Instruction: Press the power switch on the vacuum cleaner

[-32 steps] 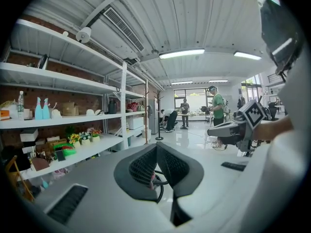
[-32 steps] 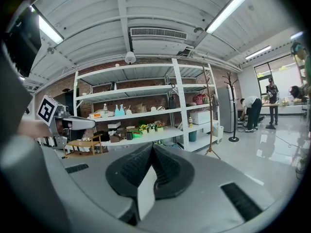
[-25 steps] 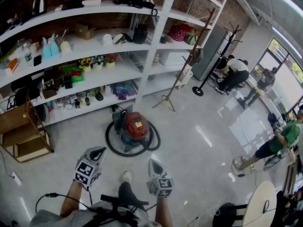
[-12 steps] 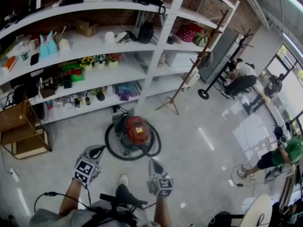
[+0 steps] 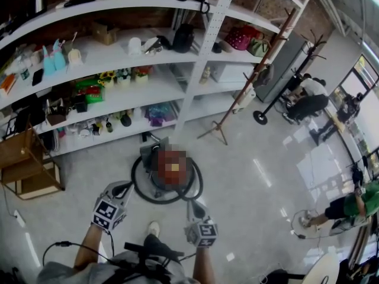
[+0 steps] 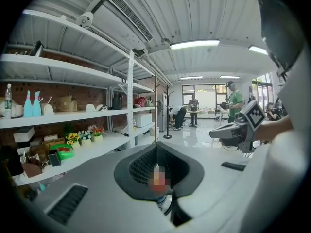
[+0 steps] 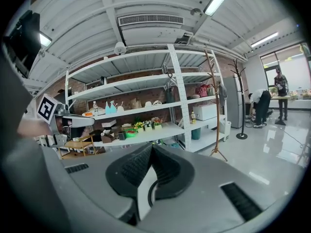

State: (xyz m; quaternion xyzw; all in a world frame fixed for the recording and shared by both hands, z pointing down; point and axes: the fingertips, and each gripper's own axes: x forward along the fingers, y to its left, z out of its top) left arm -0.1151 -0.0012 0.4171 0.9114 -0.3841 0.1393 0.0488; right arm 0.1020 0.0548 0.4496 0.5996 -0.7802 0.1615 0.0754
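Note:
The vacuum cleaner [image 5: 159,181] stands on the pale floor just ahead of me, its red top covered by a blurred patch, with its black hose [image 5: 137,188] coiled around it. My left gripper [image 5: 123,188] hovers at the hose's near left edge, jaws together and holding nothing. My right gripper [image 5: 195,205] hangs just short of the hose's near right side, also shut and empty. In the left gripper view the jaws [image 6: 156,148] meet at the tip, with the vacuum showing below them. The right gripper view has its own jaws [image 7: 151,148] closed over a curve of hose [image 7: 145,200].
White shelving [image 5: 177,70] full of small goods runs behind the vacuum. A wooden crate stand [image 5: 29,170] sits at the left. Wooden coat racks [image 5: 249,81] stand at the right, with several people [image 5: 308,96] and a floor fan [image 5: 305,223] beyond. My shoe [image 5: 154,228] is below.
The vacuum has come nearer to both grippers as I stepped forward. Both grippers hold the same pose, jaws unchanged.

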